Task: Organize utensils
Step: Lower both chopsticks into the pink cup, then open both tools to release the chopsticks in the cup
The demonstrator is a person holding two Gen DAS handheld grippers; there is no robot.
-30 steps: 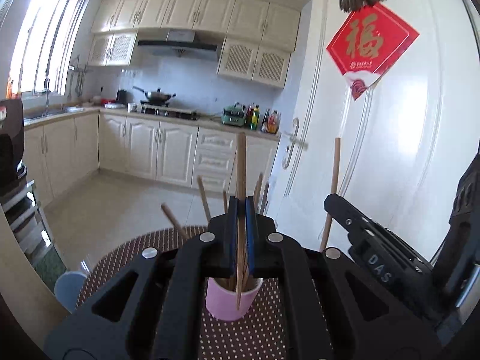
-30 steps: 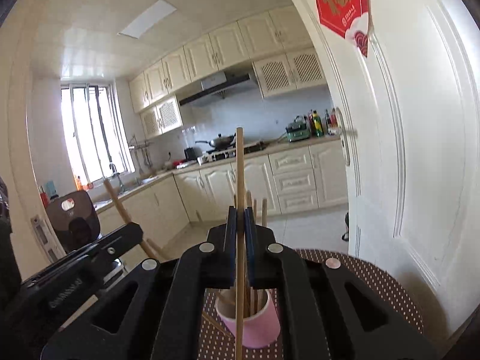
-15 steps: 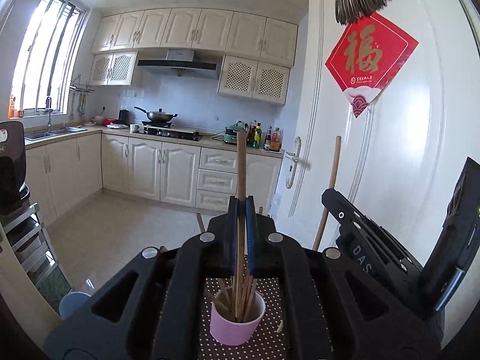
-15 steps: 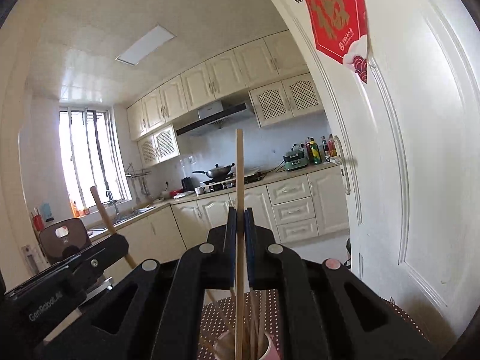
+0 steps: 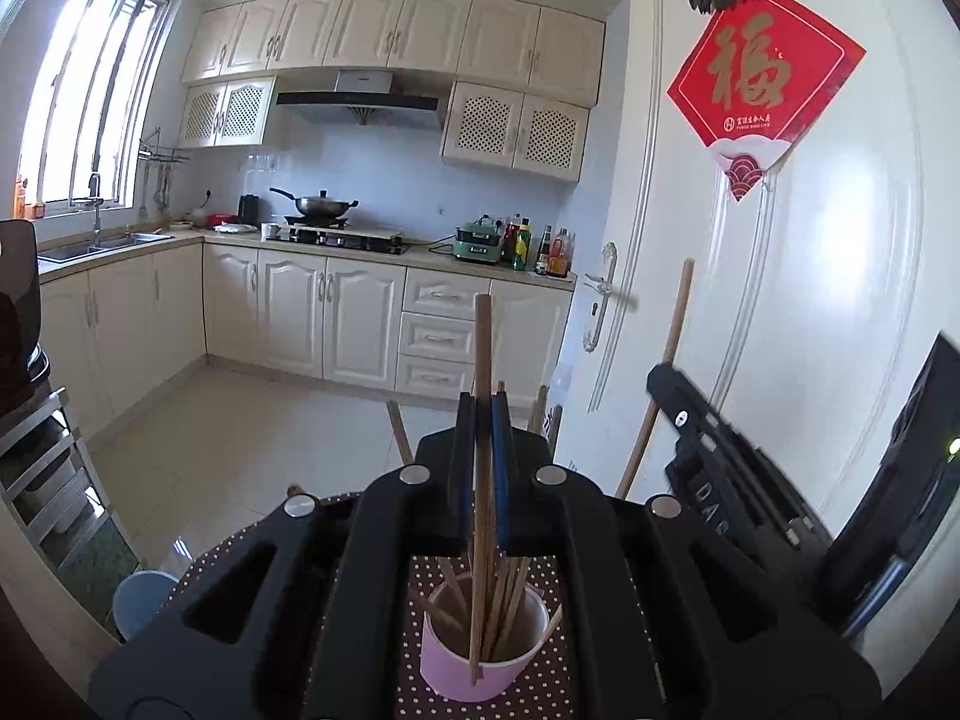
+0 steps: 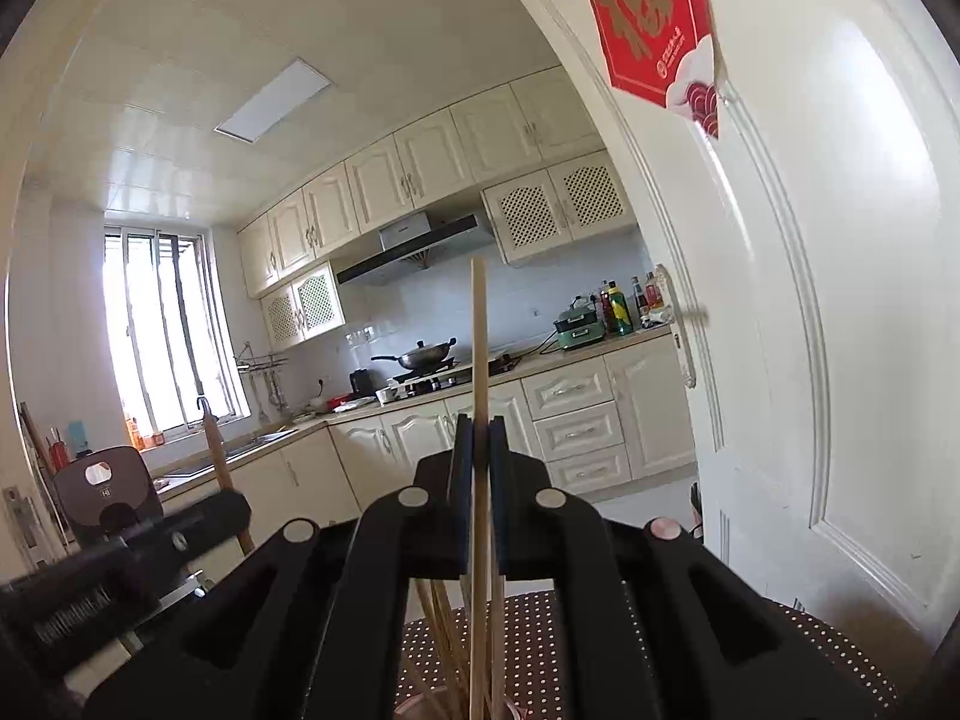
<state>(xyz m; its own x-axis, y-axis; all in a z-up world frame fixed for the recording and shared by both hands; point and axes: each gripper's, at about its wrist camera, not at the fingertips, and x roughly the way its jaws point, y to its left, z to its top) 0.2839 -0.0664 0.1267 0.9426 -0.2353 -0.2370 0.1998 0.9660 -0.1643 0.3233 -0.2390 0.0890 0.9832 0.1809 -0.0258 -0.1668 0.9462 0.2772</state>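
We hold one chopstick upright in each gripper so it can slide down into the pink cup (image 5: 483, 654). The left gripper (image 5: 482, 468) and the right gripper (image 6: 478, 480) both have their jaws closed tight on a stick. The cup stands on the dotted worktop (image 5: 540, 696), already crowded with sticks, leaving little free room inside the rim.

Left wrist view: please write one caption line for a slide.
Left gripper holds one chopstick upright above a pink cup.
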